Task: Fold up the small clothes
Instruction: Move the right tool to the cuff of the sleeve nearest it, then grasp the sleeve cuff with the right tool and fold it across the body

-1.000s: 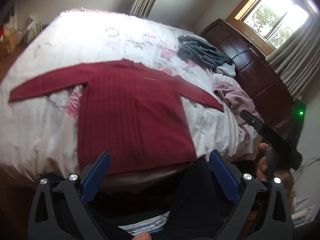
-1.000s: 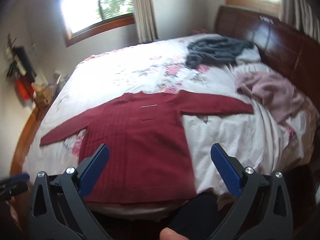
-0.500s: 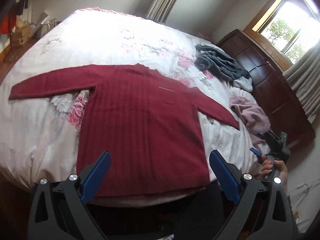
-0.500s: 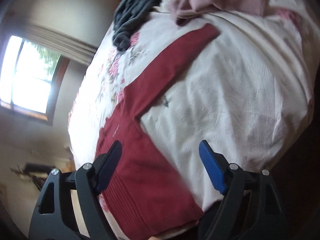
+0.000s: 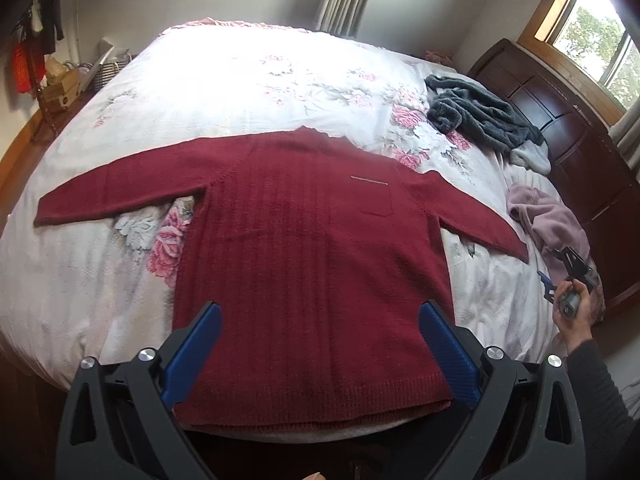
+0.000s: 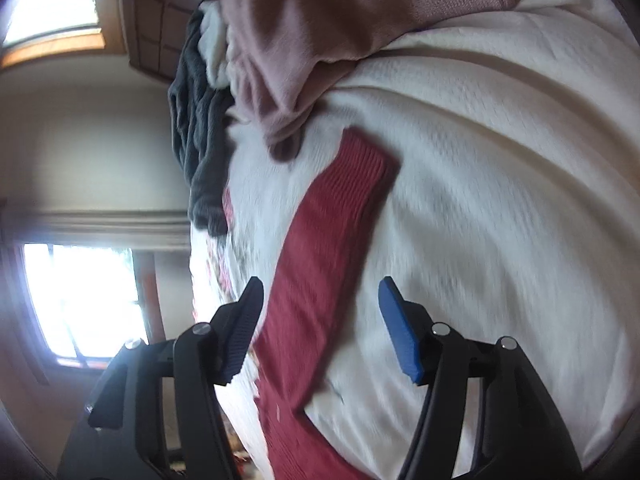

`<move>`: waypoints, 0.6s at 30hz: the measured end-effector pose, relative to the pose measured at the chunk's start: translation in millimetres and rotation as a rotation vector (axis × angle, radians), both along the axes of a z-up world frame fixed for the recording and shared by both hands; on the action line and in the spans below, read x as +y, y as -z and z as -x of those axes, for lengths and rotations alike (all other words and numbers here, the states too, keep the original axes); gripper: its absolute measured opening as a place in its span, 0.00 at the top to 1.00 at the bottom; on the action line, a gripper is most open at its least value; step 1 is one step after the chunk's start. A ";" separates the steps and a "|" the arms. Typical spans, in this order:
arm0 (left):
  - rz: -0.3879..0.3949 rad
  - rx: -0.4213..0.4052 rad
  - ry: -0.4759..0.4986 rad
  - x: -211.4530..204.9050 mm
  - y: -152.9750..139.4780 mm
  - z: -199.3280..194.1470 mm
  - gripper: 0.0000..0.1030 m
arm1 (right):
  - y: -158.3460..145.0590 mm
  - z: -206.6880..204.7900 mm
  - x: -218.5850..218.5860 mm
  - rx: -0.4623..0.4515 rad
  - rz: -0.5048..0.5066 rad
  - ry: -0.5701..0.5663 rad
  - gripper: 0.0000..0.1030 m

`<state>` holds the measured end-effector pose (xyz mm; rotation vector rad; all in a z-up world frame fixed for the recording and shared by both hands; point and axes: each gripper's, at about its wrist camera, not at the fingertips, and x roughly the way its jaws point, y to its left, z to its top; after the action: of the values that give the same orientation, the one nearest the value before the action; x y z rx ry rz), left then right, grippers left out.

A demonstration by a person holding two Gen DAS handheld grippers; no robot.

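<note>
1. I am holding my left gripper (image 5: 320, 350) above the near edge of the bed (image 5: 248, 68), its blue fingers (image 5: 192, 354) spread wide and gripping nothing.
2. The red sweater (image 5: 312, 248) is lying flat on the floral bedspread (image 5: 80, 280), filling the middle of the left wrist view, with its hem at 6 o'clock between my open fingers and its collar at 12 o'clock.
3. One sleeve is stretching out towards 9 o'clock, the other towards 3 o'clock.
4. My right hand (image 5: 576, 312) is showing at 3 o'clock, gripping the right gripper's handle just past the cuff (image 6: 366, 162).
5. I am tilting my right gripper (image 6: 320, 330) sideways over that sleeve (image 6: 320, 264); its jaws are spread, straddling the sleeve without touching it as far as the blur lets me tell.
6. A pink garment (image 6: 320, 32) is lying crumpled near the cuff at 12 o'clock in the right wrist view.
7. A grey garment (image 5: 480, 116) is sitting at 2 o'clock, near the dark wooden headboard (image 5: 580, 140).
</note>
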<state>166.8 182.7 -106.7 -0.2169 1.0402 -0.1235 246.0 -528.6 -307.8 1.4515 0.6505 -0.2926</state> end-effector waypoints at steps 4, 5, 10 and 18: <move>0.003 0.027 -0.002 -10.9 10.6 -5.7 0.04 | 25.8 -21.7 -22.7 -0.005 -0.034 0.030 0.46; 0.001 0.032 0.000 -12.9 13.1 -6.4 0.04 | 32.2 -26.7 -26.2 0.002 -0.032 0.032 0.48; 0.015 0.048 -0.029 -15.3 24.3 -8.7 0.04 | 56.7 -44.8 -36.9 0.066 -0.020 0.027 0.49; 0.006 0.081 -0.034 -21.6 36.4 -13.6 0.04 | 69.3 -63.8 -44.9 0.069 0.004 0.059 0.51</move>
<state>180.4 161.1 -143.1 -0.2471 1.1165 -0.0877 309.8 -573.6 -377.2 1.4639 0.6631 -0.3911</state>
